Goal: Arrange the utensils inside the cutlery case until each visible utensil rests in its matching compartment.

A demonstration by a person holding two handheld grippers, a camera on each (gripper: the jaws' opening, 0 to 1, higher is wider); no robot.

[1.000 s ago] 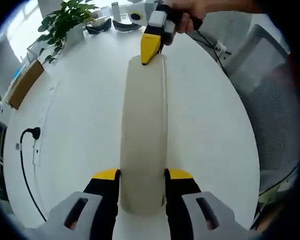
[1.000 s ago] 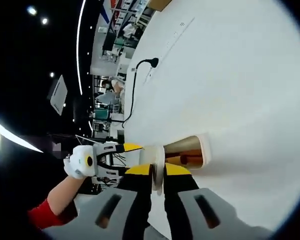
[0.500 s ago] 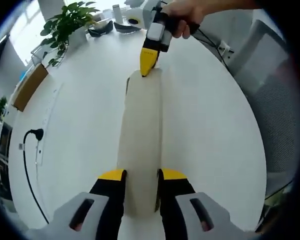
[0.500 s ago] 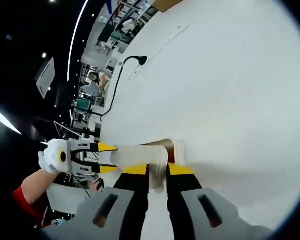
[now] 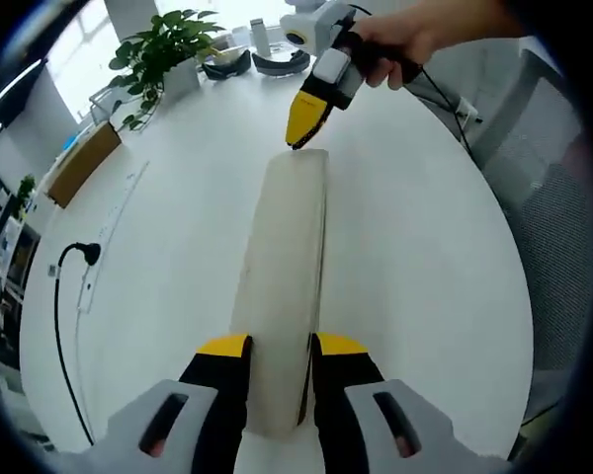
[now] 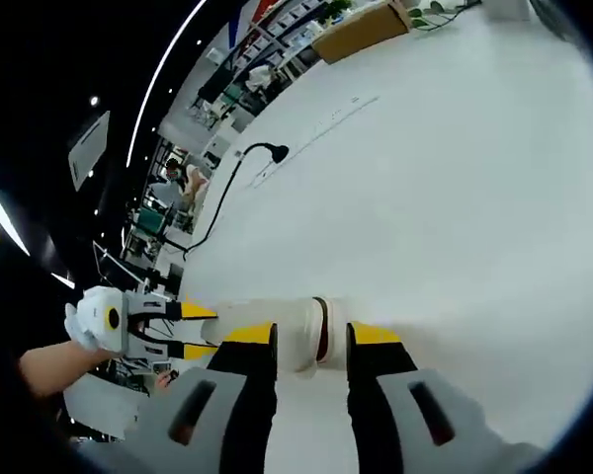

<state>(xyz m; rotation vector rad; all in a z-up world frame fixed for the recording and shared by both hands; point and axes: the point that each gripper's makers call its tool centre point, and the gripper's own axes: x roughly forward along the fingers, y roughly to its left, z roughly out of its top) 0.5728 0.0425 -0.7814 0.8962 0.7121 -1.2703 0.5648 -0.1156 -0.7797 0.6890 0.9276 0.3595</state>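
Note:
A long cream cutlery case (image 5: 282, 257) lies closed on the white table (image 5: 158, 257), stretching away from me. My left gripper (image 5: 280, 346) is shut on its near end, one jaw against each long side. At the far end, a hand (image 5: 405, 35) holds my right gripper (image 5: 304, 123), its yellow tips at the case's end edge. In the right gripper view, the right gripper (image 6: 311, 336) stands open astride that end of the case (image 6: 267, 321), with a small gap at its right jaw. The left gripper (image 6: 203, 329) holds the other end. No utensils show.
A potted plant (image 5: 163, 49) and dark objects (image 5: 227, 64) sit at the table's far edge, with a cardboard box (image 5: 84, 163) to the left. A black plug and cable (image 5: 84, 255) lie at the left rim. A mesh chair (image 5: 549, 197) stands to the right.
The case's lid, pinched open by the right gripper with the brown inside showing, has come down shut. The right jaws have spread wider. The left gripper keeps its hold.

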